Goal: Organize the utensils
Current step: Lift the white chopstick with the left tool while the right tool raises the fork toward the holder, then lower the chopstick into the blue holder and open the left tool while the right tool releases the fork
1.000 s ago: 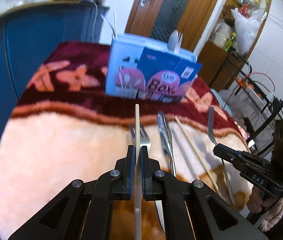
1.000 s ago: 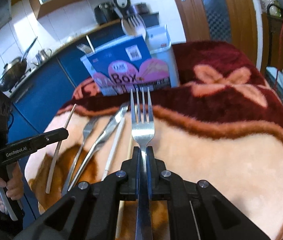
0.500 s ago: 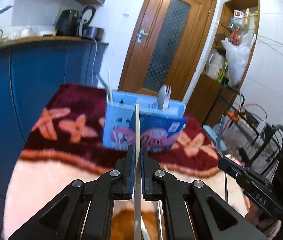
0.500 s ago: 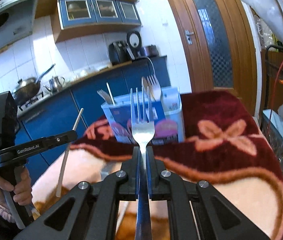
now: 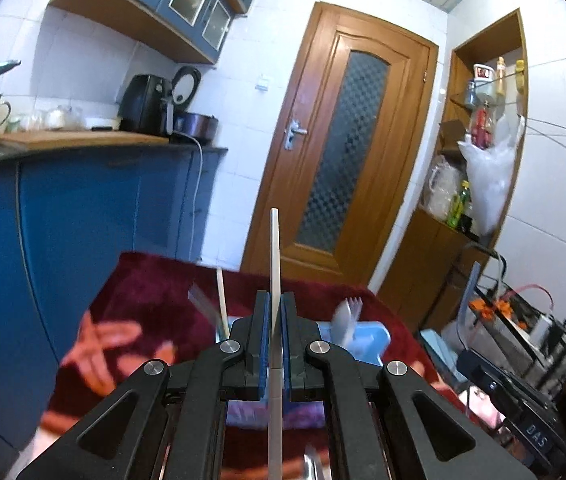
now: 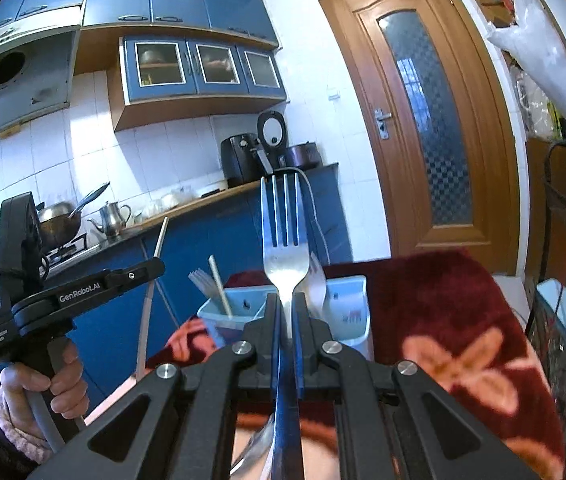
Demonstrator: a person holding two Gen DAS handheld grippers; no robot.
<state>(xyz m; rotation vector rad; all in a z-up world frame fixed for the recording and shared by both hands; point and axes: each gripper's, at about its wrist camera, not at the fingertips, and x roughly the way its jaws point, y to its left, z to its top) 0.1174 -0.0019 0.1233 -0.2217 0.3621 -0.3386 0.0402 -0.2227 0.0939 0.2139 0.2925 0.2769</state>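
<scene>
Between the left gripper's (image 5: pixel 275 332) fingers, which are pressed together on it, a pale chopstick (image 5: pixel 274 256) runs straight up the line of the fingers and well past their tips. Pinched part-way along its length, it keeps a long free end in front, which should be easy to steer into an opening. The right gripper (image 6: pixel 287 326) is set the same way: its fingers clamp the neck of a steel fork (image 6: pixel 285 236), tines standing beyond the tips and the handle trailing back under the fingers. Seen from the right wrist, the left gripper (image 6: pixel 155 270) sits off to the left with a hand (image 6: pixel 43 380) on its grip, and the chopstick (image 6: pixel 151 288) slants through it.

Just beyond and below both pairs of fingertips stands the light blue utensil holder (image 6: pixel 347 312), on a dark red flowered blanket (image 6: pixel 443 320) that covers the tabletop. It already holds another chopstick (image 6: pixel 219 286) and what look like forks, partly blurred: one set leaning at the left (image 6: pixel 203 282), one behind the held fork (image 6: pixel 317 280). From the left wrist the holder (image 5: pixel 371 340) is mostly hidden behind the fingers.

Both pieces are carried high and pointing nearly level, probably so they clear the holder's rim. Each would need tipping downward over a compartment to go in; which compartment suits which piece cannot be told from here.
</scene>
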